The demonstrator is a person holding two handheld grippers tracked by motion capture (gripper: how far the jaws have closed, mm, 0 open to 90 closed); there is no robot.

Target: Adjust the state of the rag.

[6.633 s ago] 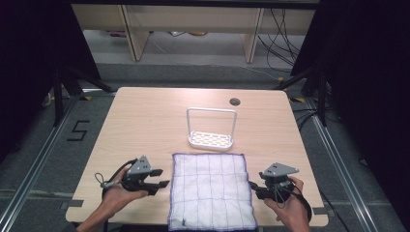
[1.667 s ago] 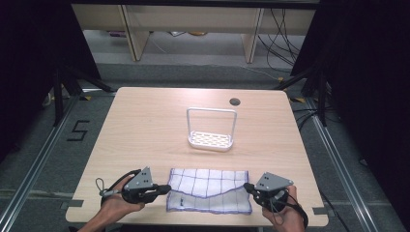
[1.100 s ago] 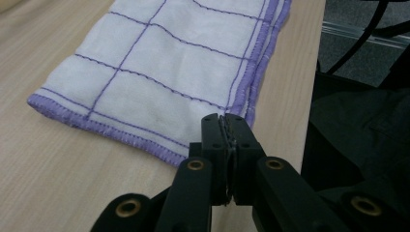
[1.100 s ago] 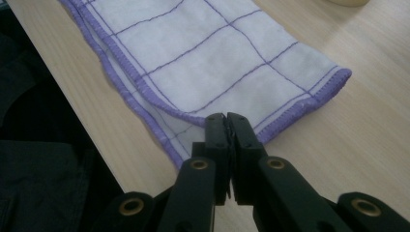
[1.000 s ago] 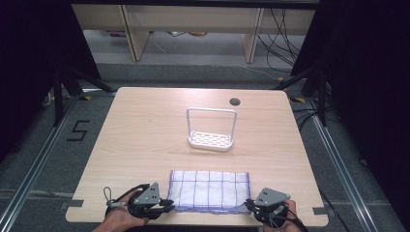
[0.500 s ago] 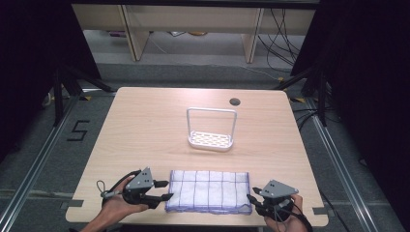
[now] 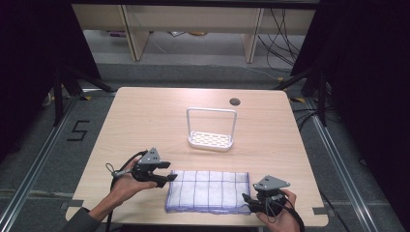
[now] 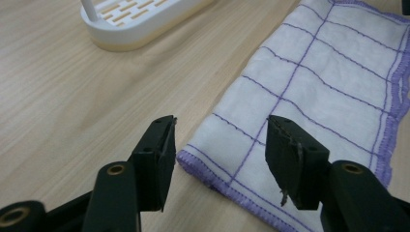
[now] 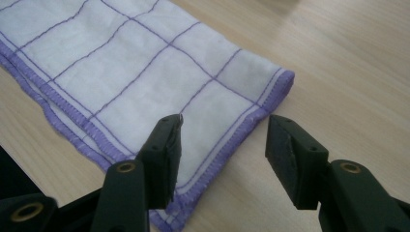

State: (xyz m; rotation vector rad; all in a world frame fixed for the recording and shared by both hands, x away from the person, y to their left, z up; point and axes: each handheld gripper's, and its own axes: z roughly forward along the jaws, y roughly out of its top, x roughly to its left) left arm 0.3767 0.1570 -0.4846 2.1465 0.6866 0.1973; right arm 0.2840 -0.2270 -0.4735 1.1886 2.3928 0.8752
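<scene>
A white cloth with a purple grid [image 7: 208, 191] lies folded in half along the near edge of the table. My left gripper [image 7: 167, 177] is at the cloth's left end; its jaws have just been opening and now stand open. In the left gripper view the gripper [image 8: 220, 130] hangs over the cloth's [image 8: 314, 72] folded corner without pressing on it. My right gripper [image 7: 246, 200] is at the cloth's right end, its jaws also just opened. In the right gripper view the gripper [image 9: 225, 128] straddles the corner of the cloth [image 9: 121, 63], which lies flat and free.
A white slotted rack with a tall wire handle [image 7: 211, 139] stands mid-table beyond the cloth, and its base [image 8: 140, 19] appears in the left gripper view. A round cable hole [image 7: 235, 102] sits near the far edge of the wooden table [image 7: 145, 116].
The cloth, spread flat earlier, now lies folded in half. Both grippers have opened and let go of it. The left hand has moved away from the near edge; the right has hardly moved.
</scene>
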